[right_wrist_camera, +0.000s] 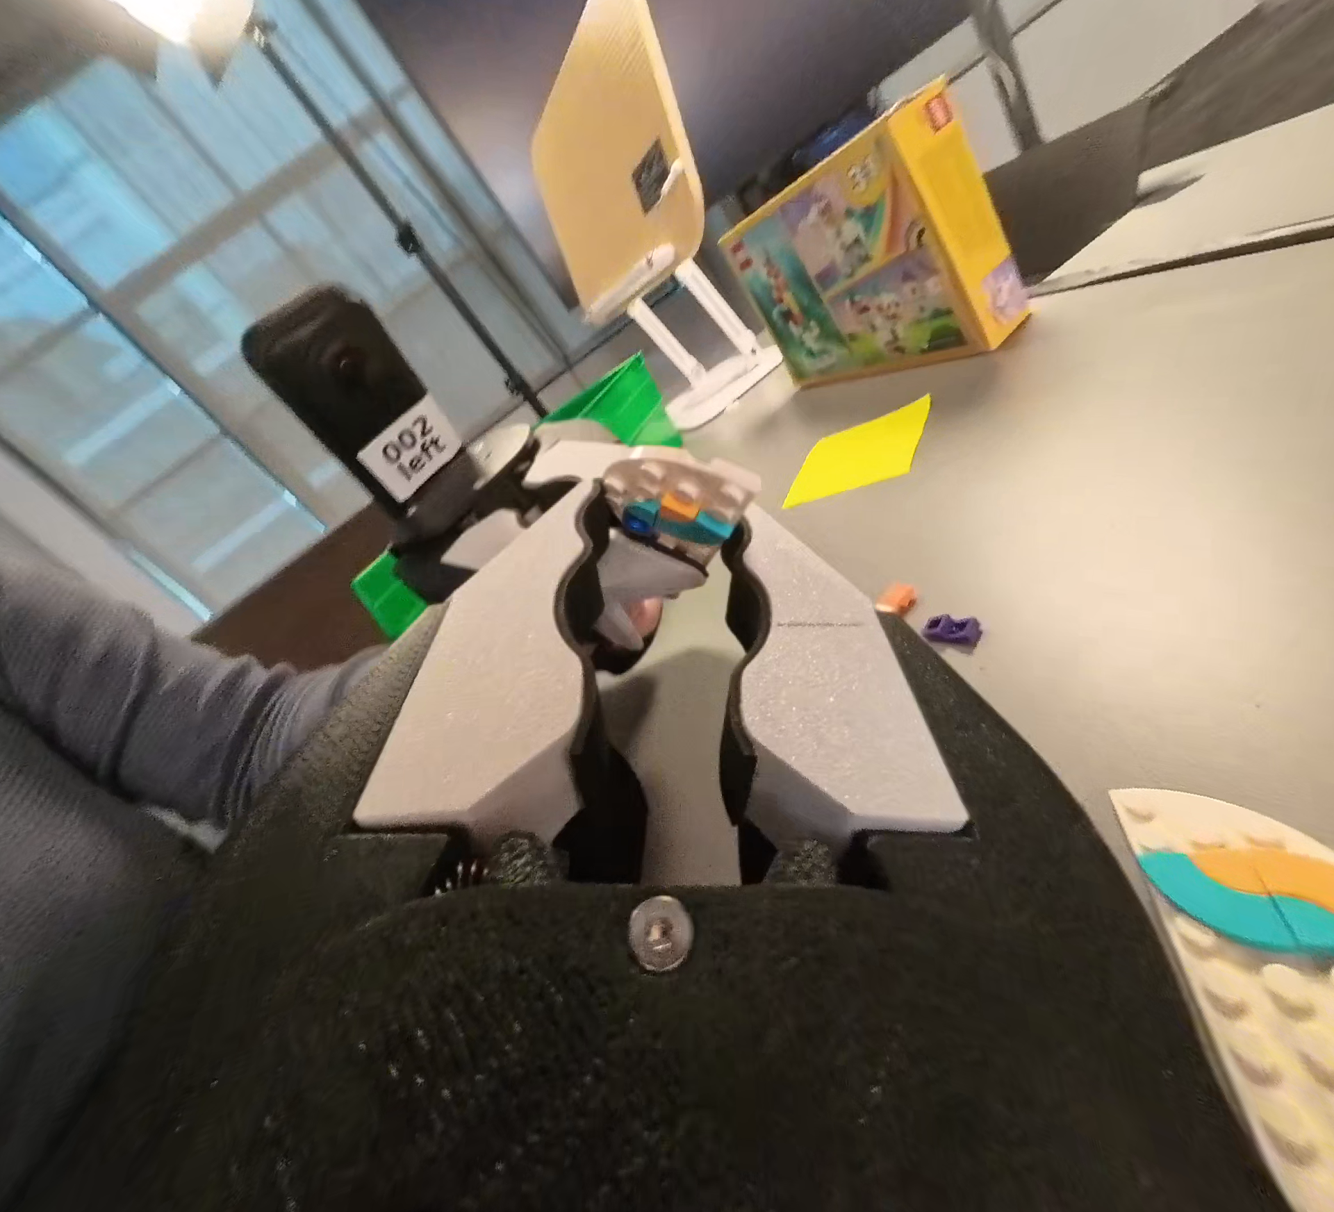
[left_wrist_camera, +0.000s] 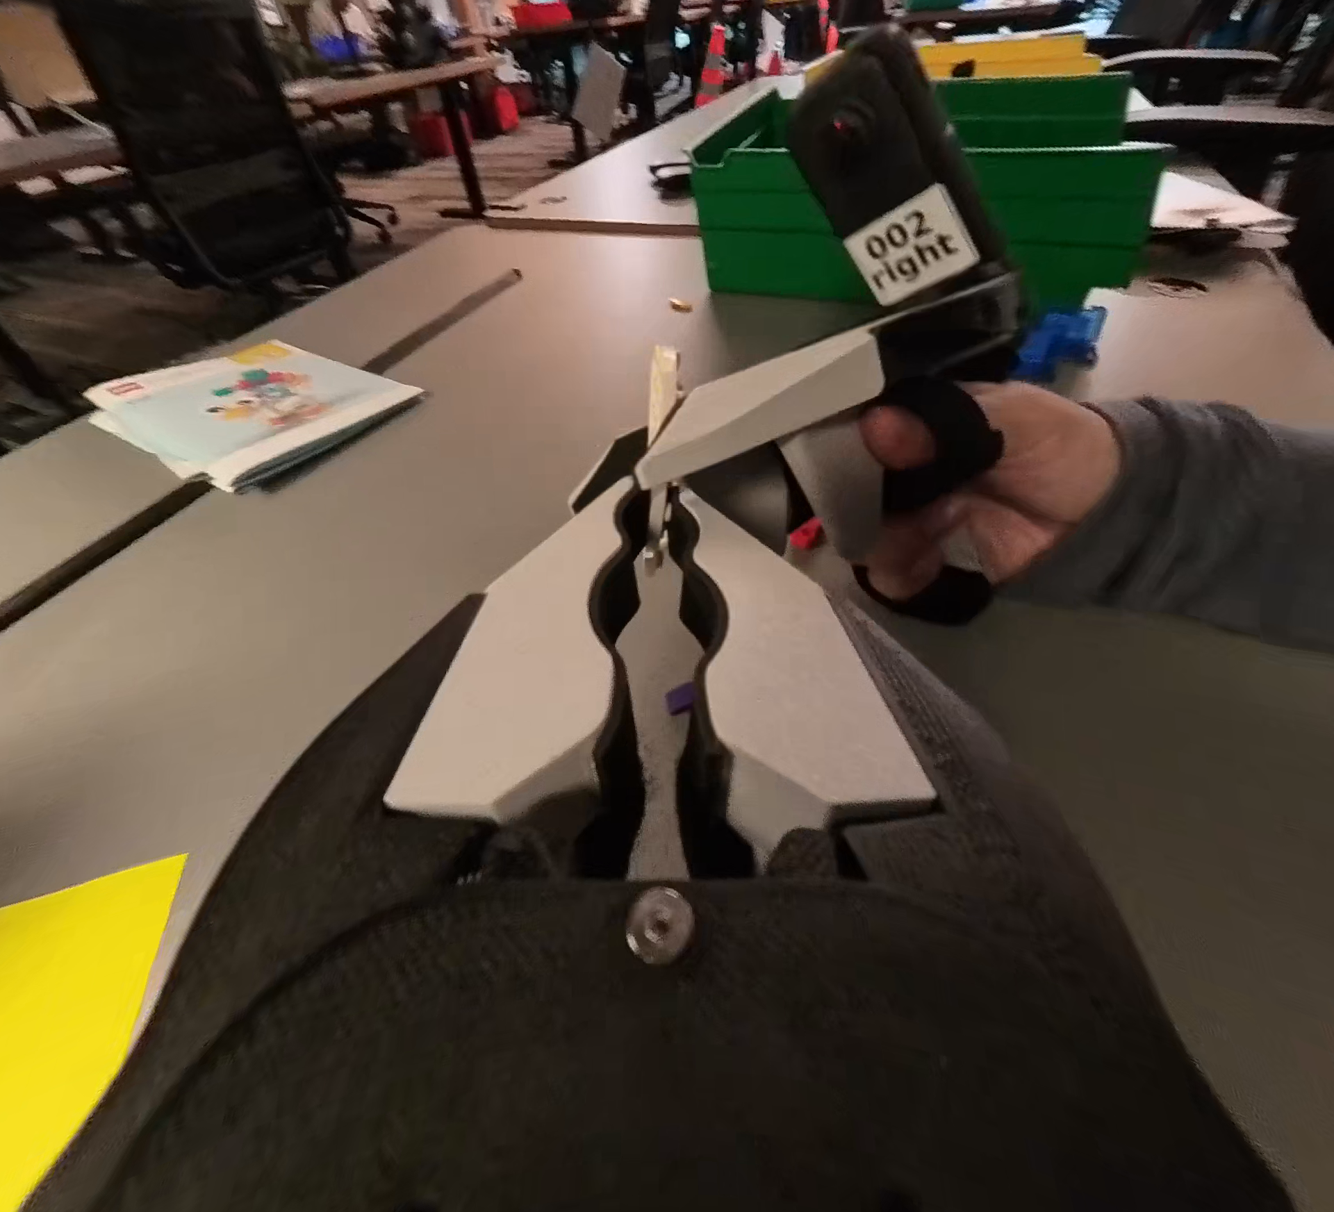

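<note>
Left hand-held gripper [left_wrist_camera: 653, 528] nearest: narrow, pinching thin edge of brick plate [left_wrist_camera: 663, 394]. Right hand-held gripper [right_wrist_camera: 668, 528] clamps same plate [right_wrist_camera: 678, 499] from right, fingertips meeting above surface [left_wrist_camera: 361, 600]. Plate upright, long axis vertical. Booklet [left_wrist_camera: 253, 412] far left.

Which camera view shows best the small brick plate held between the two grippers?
The right wrist view: the brick plate faces the camera, its white studs and teal, orange and blue bricks visible. The left wrist view shows only its thin edge, partly hidden by the right gripper.
</note>
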`<state>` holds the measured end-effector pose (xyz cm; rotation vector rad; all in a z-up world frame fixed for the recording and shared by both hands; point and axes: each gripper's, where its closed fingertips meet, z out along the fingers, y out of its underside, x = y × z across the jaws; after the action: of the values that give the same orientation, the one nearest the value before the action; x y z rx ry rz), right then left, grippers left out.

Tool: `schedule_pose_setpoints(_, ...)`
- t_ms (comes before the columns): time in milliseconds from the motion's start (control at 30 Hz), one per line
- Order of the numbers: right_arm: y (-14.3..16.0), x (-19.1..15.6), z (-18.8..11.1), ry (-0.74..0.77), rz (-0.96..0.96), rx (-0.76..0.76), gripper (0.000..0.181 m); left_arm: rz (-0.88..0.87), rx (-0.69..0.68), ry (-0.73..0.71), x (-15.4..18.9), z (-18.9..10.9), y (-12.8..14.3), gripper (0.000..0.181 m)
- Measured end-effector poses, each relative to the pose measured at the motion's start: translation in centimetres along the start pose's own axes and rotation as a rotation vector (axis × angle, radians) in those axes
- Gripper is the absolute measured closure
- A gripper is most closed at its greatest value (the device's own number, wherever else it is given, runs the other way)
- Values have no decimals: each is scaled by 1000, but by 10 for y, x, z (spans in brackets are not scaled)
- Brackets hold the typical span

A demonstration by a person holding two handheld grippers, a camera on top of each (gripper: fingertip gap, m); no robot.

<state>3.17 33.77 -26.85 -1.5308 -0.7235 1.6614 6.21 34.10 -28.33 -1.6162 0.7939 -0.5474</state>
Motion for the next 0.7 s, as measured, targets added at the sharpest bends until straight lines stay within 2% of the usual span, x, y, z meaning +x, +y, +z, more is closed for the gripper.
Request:
schedule_pose_setpoints(167, 13, -1, -4, -57, -41, -142, 161, -102, -29, 152, 10, -1, 8, 178)
schedule_pose_setpoints(233, 14, -3, -5, -69, -58, -156, 163, -207, 1, 243, 15, -3, 6, 178)
schedule_pose_setpoints(367, 15, -5, -4, -82, -85, -168, 164, -207, 0, 282, 17, -5, 7, 178)
schedule_pose_setpoints(467, 19, -14, -6, -137, -106, -190, 167, -250, -6, 393, 27, -11, 7, 178)
schedule_pose_setpoints(567, 19, -15, -7, -133, -143, -198, 169, -388, -2, 502, 34, -13, 7, 178)
schedule_pose_setpoints(600, 18, -14, -7, -119, -147, -196, 166, -403, -1, 498, 33, -12, 7, 178)
schedule_pose_setpoints(700, 10, 4, -13, 26, -251, -186, 133, -385, 10, 393, 19, -9, 7, 178)
